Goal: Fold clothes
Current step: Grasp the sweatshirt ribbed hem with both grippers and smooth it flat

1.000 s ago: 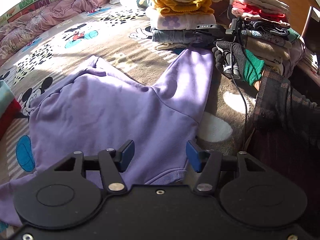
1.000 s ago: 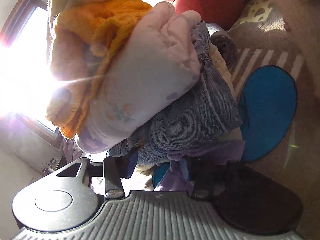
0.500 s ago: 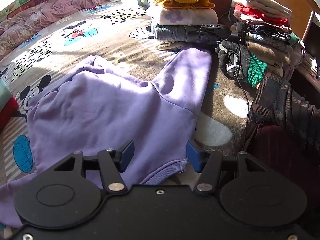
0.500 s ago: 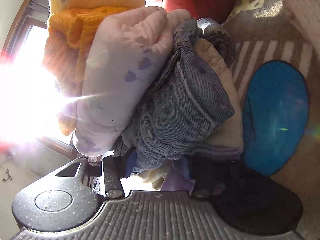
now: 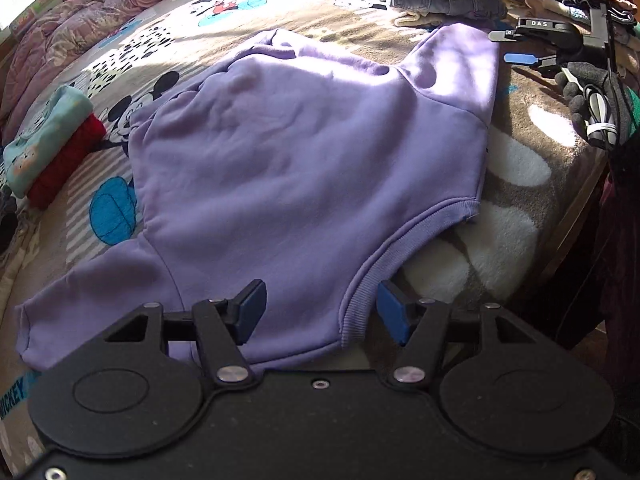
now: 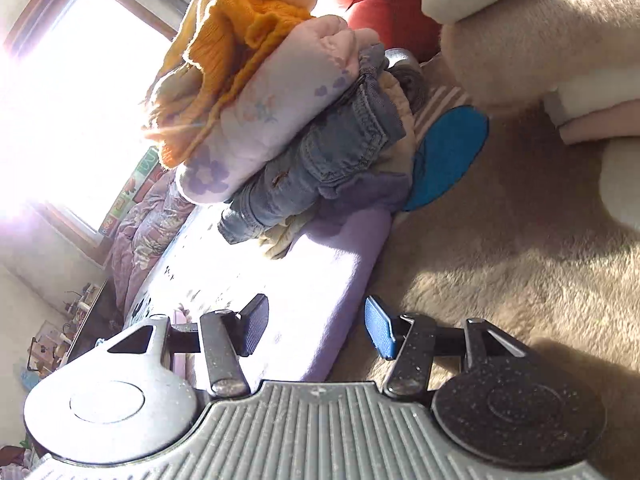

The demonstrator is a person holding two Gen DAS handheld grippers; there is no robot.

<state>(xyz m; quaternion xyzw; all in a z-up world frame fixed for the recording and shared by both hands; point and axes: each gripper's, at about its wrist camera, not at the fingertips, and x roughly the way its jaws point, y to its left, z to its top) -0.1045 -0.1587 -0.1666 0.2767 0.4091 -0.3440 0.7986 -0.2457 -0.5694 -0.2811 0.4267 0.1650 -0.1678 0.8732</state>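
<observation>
Purple sweatshirt (image 5: 304,168) lies flat on the bed (image 5: 516,168); both grippers, left (image 5: 320,312) and right (image 6: 316,328), hover with jaws wide, holding nothing. A careless sleeve (image 6: 320,280) grab could topple the clothes pile (image 6: 280,128).

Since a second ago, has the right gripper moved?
Yes. The right gripper has backed away from the folded clothes stack, letting go of the purple sleeve.

Cartoon-print blanket (image 5: 532,120) (sunlit), window (image 6: 72,80), pink quilt (image 5: 80,28).
</observation>
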